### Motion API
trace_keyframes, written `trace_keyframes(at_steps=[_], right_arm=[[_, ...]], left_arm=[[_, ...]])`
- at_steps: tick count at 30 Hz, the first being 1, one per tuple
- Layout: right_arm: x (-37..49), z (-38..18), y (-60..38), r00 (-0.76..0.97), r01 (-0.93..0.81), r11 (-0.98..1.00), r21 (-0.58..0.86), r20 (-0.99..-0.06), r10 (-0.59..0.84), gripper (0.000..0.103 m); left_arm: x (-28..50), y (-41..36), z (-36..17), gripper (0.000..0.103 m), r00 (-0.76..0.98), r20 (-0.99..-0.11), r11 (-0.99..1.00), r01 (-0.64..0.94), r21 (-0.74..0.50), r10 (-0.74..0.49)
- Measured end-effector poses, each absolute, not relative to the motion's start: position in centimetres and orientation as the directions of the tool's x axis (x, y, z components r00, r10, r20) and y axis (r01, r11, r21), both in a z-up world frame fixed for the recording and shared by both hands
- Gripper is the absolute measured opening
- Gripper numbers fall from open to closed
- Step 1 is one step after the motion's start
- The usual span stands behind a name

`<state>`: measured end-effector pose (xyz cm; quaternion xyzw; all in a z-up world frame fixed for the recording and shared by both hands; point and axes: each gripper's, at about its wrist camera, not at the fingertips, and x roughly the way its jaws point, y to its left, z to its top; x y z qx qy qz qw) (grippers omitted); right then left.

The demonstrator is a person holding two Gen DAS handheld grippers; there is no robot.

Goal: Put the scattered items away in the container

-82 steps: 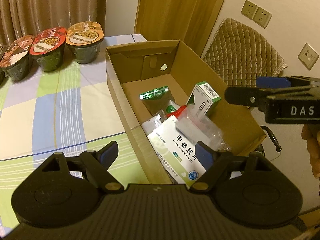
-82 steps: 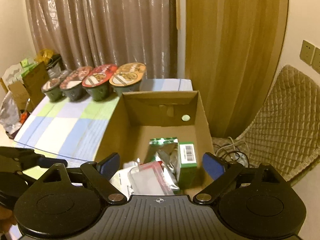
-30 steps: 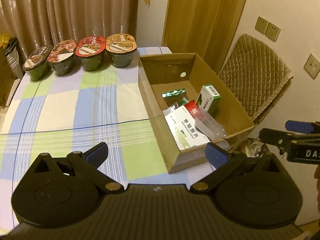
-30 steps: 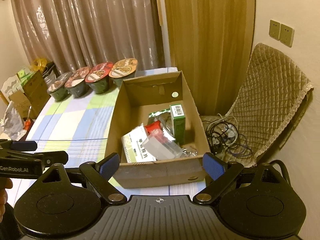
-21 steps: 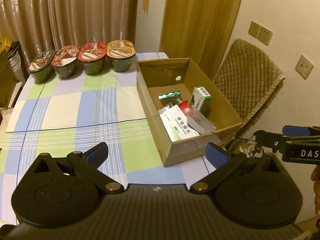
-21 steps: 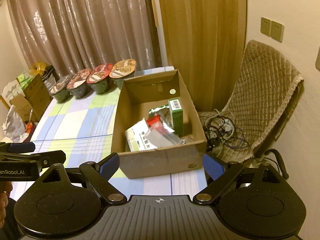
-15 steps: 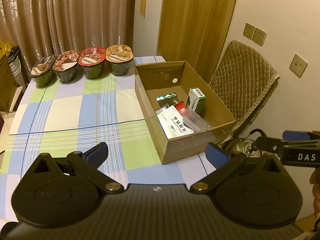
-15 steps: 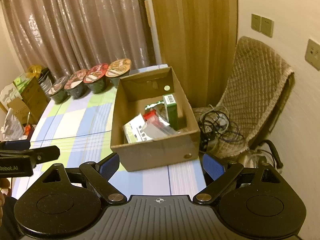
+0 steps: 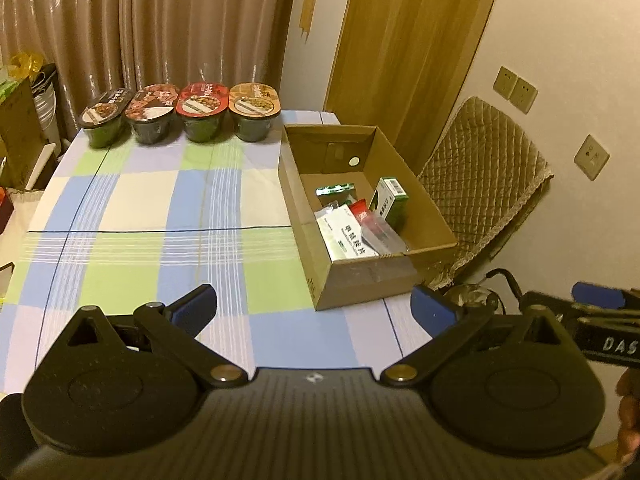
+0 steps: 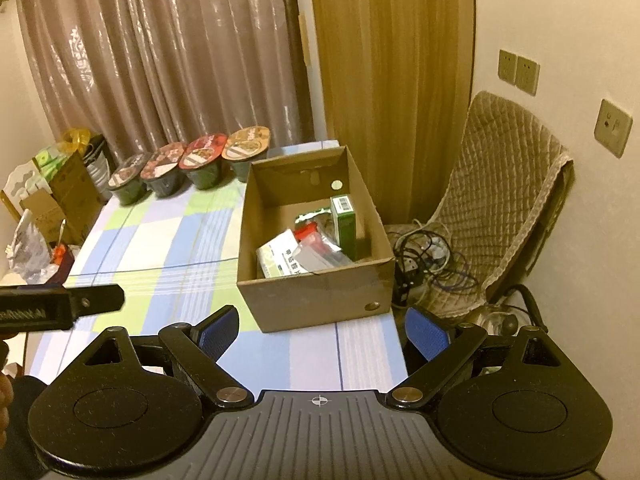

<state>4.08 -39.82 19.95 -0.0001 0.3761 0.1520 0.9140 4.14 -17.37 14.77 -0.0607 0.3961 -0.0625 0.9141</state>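
Left wrist view: the left gripper (image 9: pixel 314 306) is wide apart and holds nothing, over the checked tablecloth (image 9: pixel 160 208). The cardboard box (image 9: pixel 368 284) sits at the table's right edge with a white packet (image 9: pixel 346 238) and a green box (image 9: pixel 388 196) inside.

Right wrist view: the right gripper (image 10: pixel 320 330) also gapes wide, holding nothing. The box (image 10: pixel 312 300) has maybe a clear bag (image 10: pixel 320 254) inside. Four bowls (image 10: pixel 192 168) line the far edge.

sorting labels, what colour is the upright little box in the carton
Green and white small box; right wrist view shows it best.
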Motion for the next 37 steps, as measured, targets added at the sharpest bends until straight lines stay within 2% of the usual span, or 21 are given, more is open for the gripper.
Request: trace_keyframes(at_steps=[10,37], right_arm=[[2.7,21.3,-39.5,0.688,-0.303,0.95,0.077,-0.672,0.274,0.095],[3.0,19.8,-40.2,0.668,-0.289,0.953,0.093,-0.693,0.271,0.095]], left_arm=[[2.9,-18.4,14.7,0.102,0.676,-0.717,0.984,0.091,-0.151,-0.172],[2.9,-19.3,14.7,0.102,0.687,-0.708,0.987,0.106,-0.124,-0.162]])
